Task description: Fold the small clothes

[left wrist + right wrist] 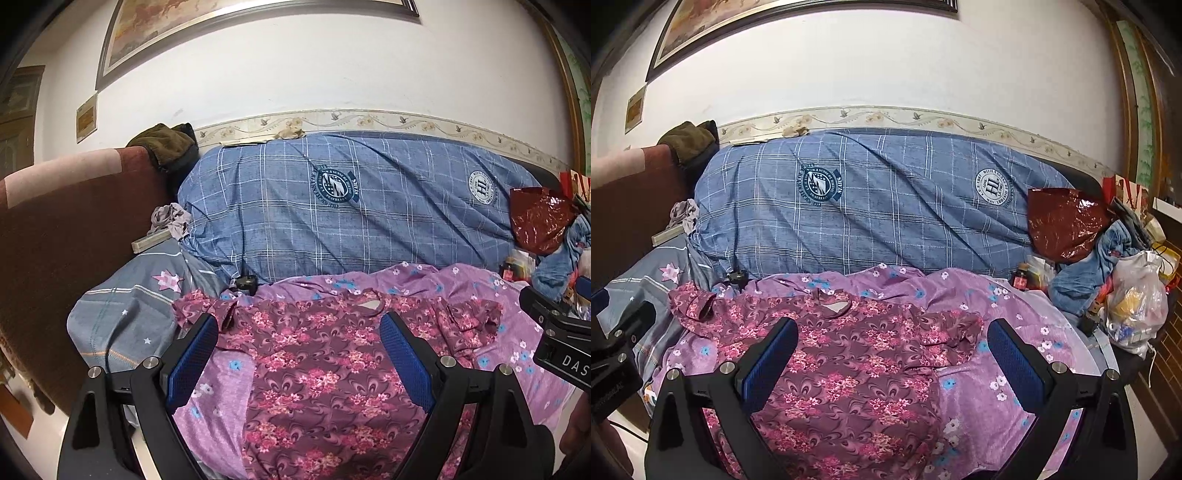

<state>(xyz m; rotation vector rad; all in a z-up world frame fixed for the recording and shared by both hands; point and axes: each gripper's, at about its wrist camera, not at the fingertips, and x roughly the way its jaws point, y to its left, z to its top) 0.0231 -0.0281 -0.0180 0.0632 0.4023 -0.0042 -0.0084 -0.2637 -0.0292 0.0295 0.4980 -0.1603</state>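
Note:
A maroon shirt with pink flowers [325, 354] lies spread flat, collar away from me, on a lilac flowered sheet [491, 306]. It also shows in the right wrist view [857, 350]. My left gripper [299, 328] is open and empty, hovering over the shirt's left half. My right gripper [892, 332] is open and empty, over the shirt's right half near the crumpled right sleeve [953, 328]. The right gripper's body shows at the right edge of the left wrist view [557, 336].
A large blue checked quilt [332, 206] lies behind the shirt against the wall. A grey starred pillow [129, 306] and a brown headboard [66, 229] are at the left. A red plastic bag [1063, 221], blue cloth [1082, 273] and a white bag [1137, 299] are piled at the right.

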